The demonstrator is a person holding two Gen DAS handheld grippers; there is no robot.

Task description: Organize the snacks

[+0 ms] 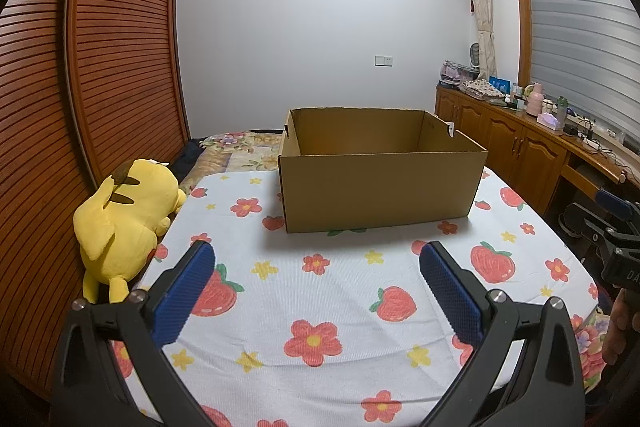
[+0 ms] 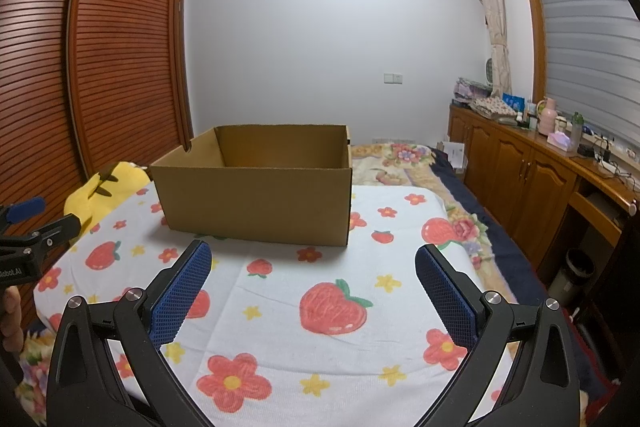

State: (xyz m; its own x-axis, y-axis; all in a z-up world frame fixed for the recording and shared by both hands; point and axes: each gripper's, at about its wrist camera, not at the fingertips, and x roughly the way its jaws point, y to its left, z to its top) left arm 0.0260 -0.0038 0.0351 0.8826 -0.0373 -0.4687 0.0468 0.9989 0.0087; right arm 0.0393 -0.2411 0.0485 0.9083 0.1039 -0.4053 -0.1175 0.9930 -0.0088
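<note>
An open brown cardboard box (image 1: 380,183) stands on a white cloth with strawberries and flowers (image 1: 340,291); what shows of its inside is bare. The box also shows in the right wrist view (image 2: 256,199). My left gripper (image 1: 316,255) is open and empty, held above the cloth in front of the box. My right gripper (image 2: 312,255) is open and empty, also in front of the box. No snacks are in view. The right gripper shows at the left wrist view's right edge (image 1: 616,239), and the left gripper at the right wrist view's left edge (image 2: 24,239).
A yellow plush toy (image 1: 128,223) lies at the cloth's left edge beside a slatted wooden wardrobe (image 1: 100,67). A floral bedspread (image 2: 404,159) lies behind the box. A wooden sideboard (image 2: 532,171) with bottles and clutter runs along the right wall.
</note>
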